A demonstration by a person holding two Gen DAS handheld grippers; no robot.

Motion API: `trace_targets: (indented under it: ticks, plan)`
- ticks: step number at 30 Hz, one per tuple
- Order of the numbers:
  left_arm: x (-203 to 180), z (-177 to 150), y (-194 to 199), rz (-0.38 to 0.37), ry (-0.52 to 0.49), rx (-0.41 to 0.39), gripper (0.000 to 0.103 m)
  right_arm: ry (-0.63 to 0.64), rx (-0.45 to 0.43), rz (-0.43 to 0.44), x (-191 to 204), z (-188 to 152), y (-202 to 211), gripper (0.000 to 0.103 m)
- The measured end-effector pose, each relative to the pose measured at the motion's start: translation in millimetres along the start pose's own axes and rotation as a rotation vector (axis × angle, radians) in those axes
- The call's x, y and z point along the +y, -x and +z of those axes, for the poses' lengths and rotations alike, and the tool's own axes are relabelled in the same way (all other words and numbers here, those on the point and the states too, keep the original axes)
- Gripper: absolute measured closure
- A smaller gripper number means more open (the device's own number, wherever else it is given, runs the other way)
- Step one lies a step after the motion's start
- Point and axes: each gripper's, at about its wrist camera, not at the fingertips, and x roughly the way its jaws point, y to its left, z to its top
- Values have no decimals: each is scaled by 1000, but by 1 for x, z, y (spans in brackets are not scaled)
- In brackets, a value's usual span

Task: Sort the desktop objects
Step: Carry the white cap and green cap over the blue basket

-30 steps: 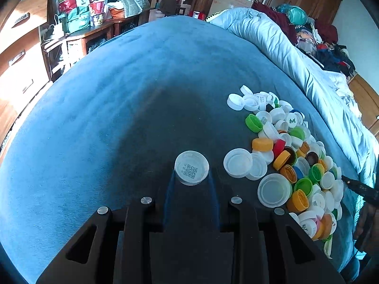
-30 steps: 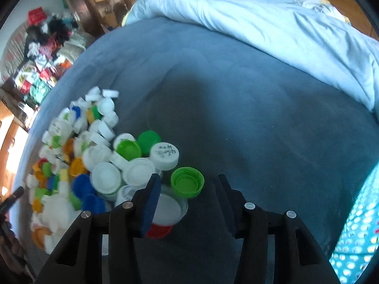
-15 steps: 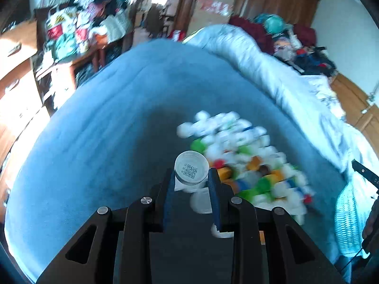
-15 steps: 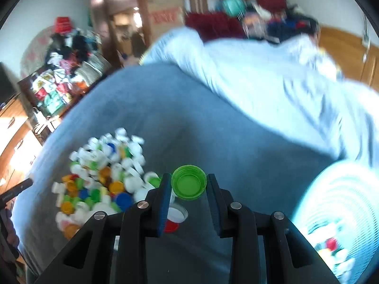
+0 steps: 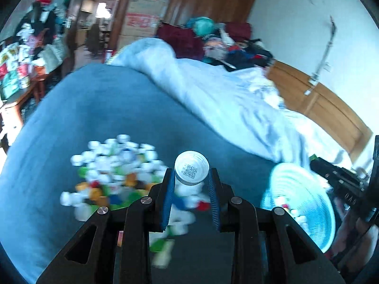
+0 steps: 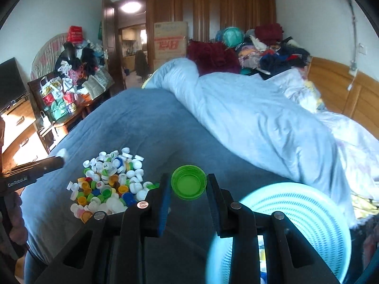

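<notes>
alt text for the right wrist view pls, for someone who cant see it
The right gripper holds a green bottle cap, open side toward the camera, above a blue blanket. A pile of mixed-colour bottle caps lies to the left, a pale blue slotted basket sits lower right, and a cluttered bedroom fills the background.

Daylit room, ceiling lamp [image 6: 131,7] glaring, left view motion-blurred, fisheye edges dark

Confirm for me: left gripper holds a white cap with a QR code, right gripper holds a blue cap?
Not quite. The right gripper holds a green cap, not blue, as the right wrist view shows. The left gripper does hold the white cap with the QR code.
</notes>
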Motion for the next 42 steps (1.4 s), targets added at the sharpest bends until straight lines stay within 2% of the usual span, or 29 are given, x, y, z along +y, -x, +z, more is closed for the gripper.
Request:
trace_targets:
  ticks: [7, 14, 22, 27, 33, 36, 42]
  plan:
    - [-87, 7, -12, -102, -97, 21, 79, -32, -40, -66, -39, -7, 45, 71]
    - [-163, 9, -27, -203, -164, 84, 79, -80, -34, -118, -80, -19, 72, 71]
    - [-223, 4, -39, -250, -230, 168, 79, -138, -9, -155, -116, -37, 87, 71]
    - [-253, -2, -58, -252, -263, 269, 79, -185, 41, -151, -134, -51, 80, 70]
    - [-270, -22, -80, -236, -286, 374, 79, -213, 78, -151, -146, -65, 73, 70]
    - [-276, -29, -86, -236, -291, 400, 79, -223, 82, -152, -151, -67, 72, 70]
    - [-283, -30, -87, -241, -310, 396, 79, -229, 86, -151, -153, -69, 69, 70]
